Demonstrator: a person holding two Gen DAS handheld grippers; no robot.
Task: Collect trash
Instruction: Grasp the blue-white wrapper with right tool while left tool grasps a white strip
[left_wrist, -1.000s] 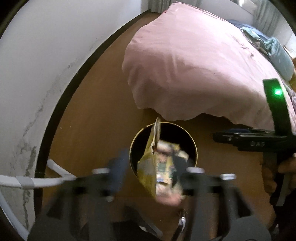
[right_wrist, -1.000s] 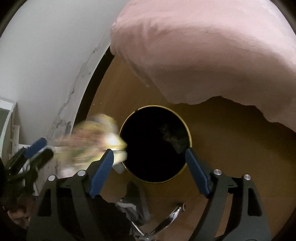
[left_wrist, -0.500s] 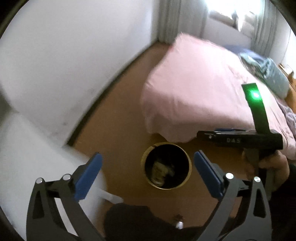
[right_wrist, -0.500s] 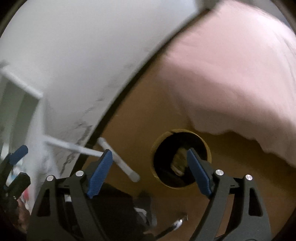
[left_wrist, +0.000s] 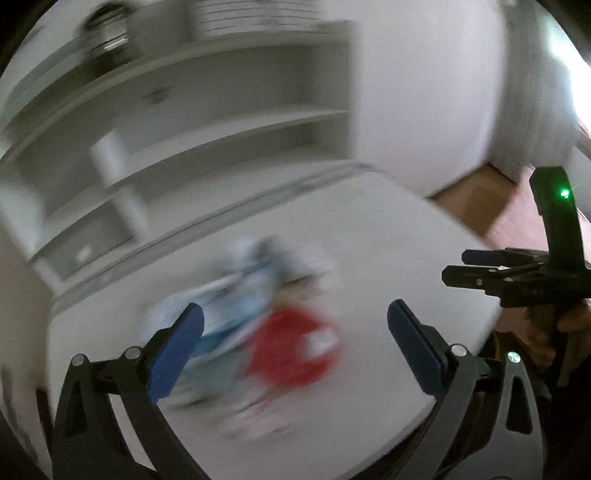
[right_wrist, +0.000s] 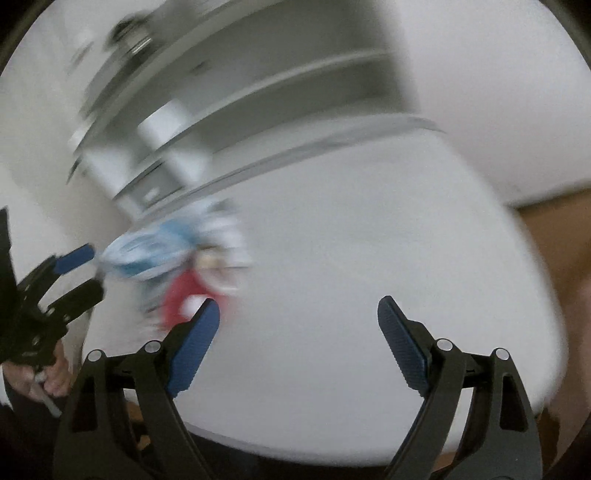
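Note:
Both views are motion-blurred. A pile of wrappers lies on a white table (left_wrist: 388, 236): a light blue wrapper (left_wrist: 236, 291) and a red wrapper (left_wrist: 291, 350), with paler scraps below them. My left gripper (left_wrist: 295, 343) hovers above the pile, open, with nothing between its blue pads. In the right wrist view the blue wrapper (right_wrist: 162, 251) and red wrapper (right_wrist: 181, 295) sit at the left of the table (right_wrist: 351, 258). My right gripper (right_wrist: 299, 339) is open and empty, over bare tabletop to the right of the pile. The trash bin is out of view.
White shelves (left_wrist: 207, 122) stand behind the table against a white wall. Brown floor (left_wrist: 476, 199) shows past the table's right corner. A hand (right_wrist: 51, 373) holds the left gripper at the right wrist view's left edge; the right gripper's body (left_wrist: 517, 280) appears at right.
The yellow wrapper dropped from my left gripper into the bin. Both grippers then swung up and away from the bin and bed to the white table with the wrapper pile.

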